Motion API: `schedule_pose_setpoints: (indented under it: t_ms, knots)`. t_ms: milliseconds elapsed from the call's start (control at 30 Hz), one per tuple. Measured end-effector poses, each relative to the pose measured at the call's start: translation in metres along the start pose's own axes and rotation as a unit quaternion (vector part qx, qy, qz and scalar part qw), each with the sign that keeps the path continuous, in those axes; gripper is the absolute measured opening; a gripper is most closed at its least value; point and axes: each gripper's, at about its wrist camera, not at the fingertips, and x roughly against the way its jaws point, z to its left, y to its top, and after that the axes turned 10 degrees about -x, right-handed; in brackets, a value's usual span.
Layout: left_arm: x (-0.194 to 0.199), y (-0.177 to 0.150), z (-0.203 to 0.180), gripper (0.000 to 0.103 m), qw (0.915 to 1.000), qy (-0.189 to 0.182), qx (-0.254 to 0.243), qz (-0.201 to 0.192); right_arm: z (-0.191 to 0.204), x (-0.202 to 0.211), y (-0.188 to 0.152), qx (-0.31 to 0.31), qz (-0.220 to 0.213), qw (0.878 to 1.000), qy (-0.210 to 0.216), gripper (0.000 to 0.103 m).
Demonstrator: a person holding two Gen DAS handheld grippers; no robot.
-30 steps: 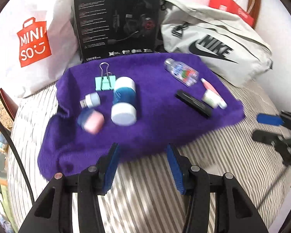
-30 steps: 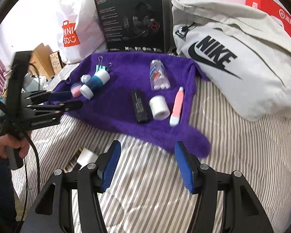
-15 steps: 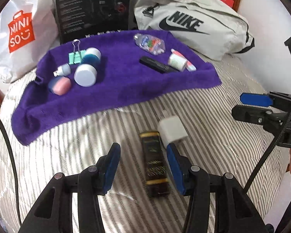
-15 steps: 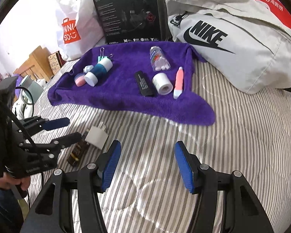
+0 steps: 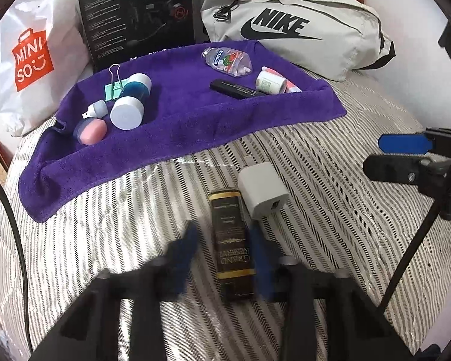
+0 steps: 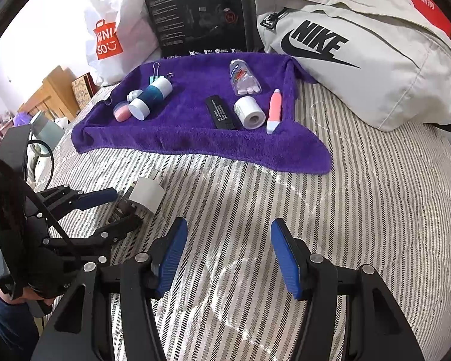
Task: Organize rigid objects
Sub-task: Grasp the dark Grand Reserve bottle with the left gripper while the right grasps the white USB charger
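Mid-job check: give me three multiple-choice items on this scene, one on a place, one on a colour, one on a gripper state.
1. The dark gold-trimmed box lies:
A. on the purple towel
B. on the striped bedding beside the white charger cube
C. on the grey bag

2. The binder clip has a body that is:
A. red
B. mint green
C. yellow

3. The right gripper is:
A. open and empty
B. shut on the charger
C. shut on the towel

Answers:
1. B, box and cube sit side by side off the towel.
2. B, pale green under wire handles.
3. A, only bedding shows between its blue pads.
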Motion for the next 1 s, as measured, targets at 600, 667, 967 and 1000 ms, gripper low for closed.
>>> schedule_pose_setpoints:
  t_ms: [600,667,967,1000]
  knots:
    - [0.006,-0.015,0.036,0.023,0.9995,0.012,0.029,-0.001,0.012,-0.010,-0.004,0.014,0.012,1.000,0.017,0.057]
    - [0.008,-0.019,0.041,0.023,0.9990,0.031,0.031,0.005,0.019,-0.014,-0.004,0.018,0.015,1.000,0.020,0.057]
    - [0.017,-0.042,0.083,0.023,0.9957,0.041,0.082,0.011,0.061,-0.035,0.002,0.037,0.023,0.998,0.046,0.057]
    - [0.017,-0.043,0.084,0.023,0.9956,0.039,0.086,0.008,0.066,-0.038,0.004,0.039,0.024,0.998,0.047,0.057]
